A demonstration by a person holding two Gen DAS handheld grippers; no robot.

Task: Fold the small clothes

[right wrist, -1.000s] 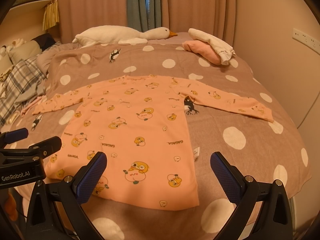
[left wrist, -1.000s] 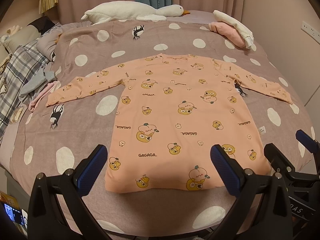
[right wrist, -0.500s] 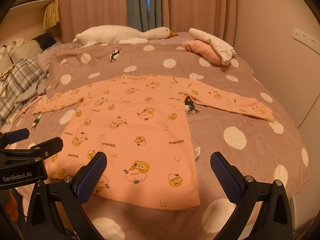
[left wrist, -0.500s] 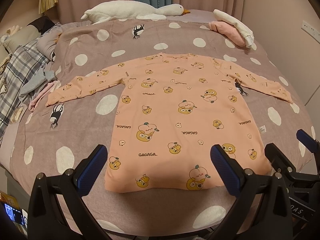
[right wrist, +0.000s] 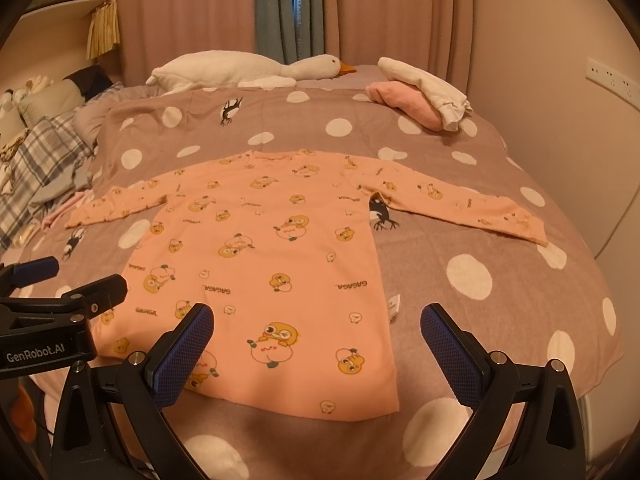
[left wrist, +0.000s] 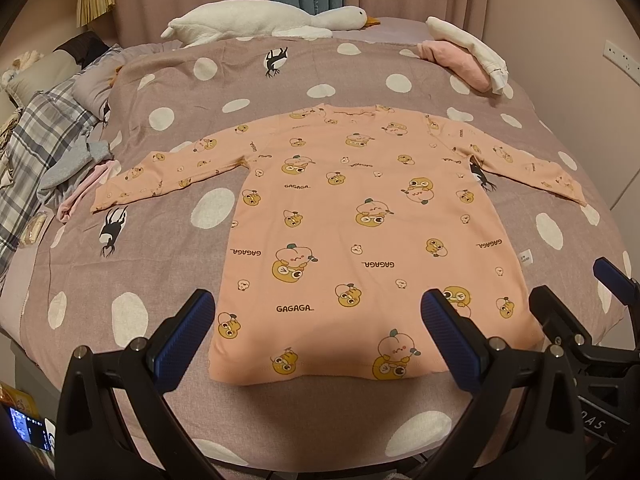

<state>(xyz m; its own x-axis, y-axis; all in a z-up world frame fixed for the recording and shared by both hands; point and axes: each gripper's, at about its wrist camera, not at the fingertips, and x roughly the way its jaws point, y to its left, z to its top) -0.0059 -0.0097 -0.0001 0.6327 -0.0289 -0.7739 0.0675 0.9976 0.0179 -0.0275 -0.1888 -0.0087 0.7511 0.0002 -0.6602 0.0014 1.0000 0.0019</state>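
A small peach long-sleeved shirt (left wrist: pixel 352 232) with cartoon prints lies flat and spread on the bed, sleeves out to both sides, hem nearest me. It also shows in the right wrist view (right wrist: pixel 272 264). My left gripper (left wrist: pixel 320 332) is open and empty, hovering over the hem. My right gripper (right wrist: pixel 316 344) is open and empty over the hem's right corner. The right gripper shows at the right edge of the left wrist view (left wrist: pixel 576 304), and the left gripper at the left edge of the right wrist view (right wrist: pixel 68 292).
The bed cover (left wrist: pixel 168 264) is mauve with white dots. A white goose plush (left wrist: pixel 264 20) lies at the head. Folded pink and white clothes (left wrist: pixel 468 56) sit at the back right. Plaid bedding and loose clothes (left wrist: pixel 52 148) lie on the left. A wall (right wrist: pixel 560 80) is at the right.
Both views have shifted only slightly; the shirt lies as before and both grippers stay open.
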